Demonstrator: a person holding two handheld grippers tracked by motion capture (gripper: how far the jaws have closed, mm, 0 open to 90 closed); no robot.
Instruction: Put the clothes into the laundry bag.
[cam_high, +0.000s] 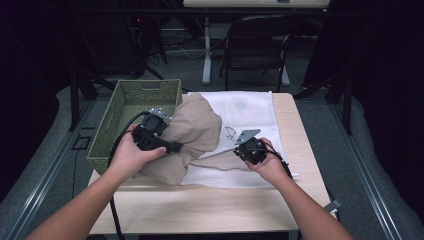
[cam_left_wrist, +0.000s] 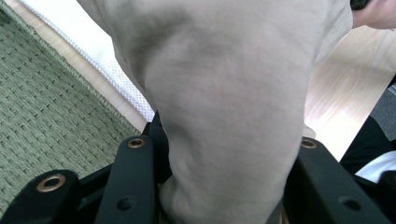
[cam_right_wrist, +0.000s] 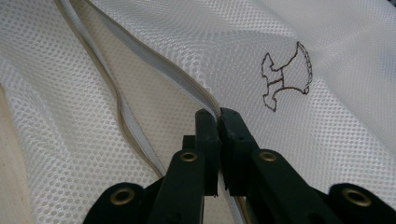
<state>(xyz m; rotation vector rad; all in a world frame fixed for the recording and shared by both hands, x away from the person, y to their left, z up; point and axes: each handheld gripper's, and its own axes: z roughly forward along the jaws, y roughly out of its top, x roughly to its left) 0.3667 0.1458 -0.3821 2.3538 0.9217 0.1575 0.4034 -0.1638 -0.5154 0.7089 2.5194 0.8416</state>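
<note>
Beige crumpled cloth garment (cam_high: 192, 135) sits atop the white mesh laundry bag (cam_high: 250, 112), clamped by the left gripper (cam_high: 172, 146). Right gripper (cam_right_wrist: 218, 114) pinches the bag's zipper edge (cam_right_wrist: 140, 140). Garment not yet inside; insertion remains.

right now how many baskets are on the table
1. The green woven basket sits at the table's far left corner, beside the beige cloth held in the left gripper. Its inside looks bare, though the cloth hides one corner.
</note>
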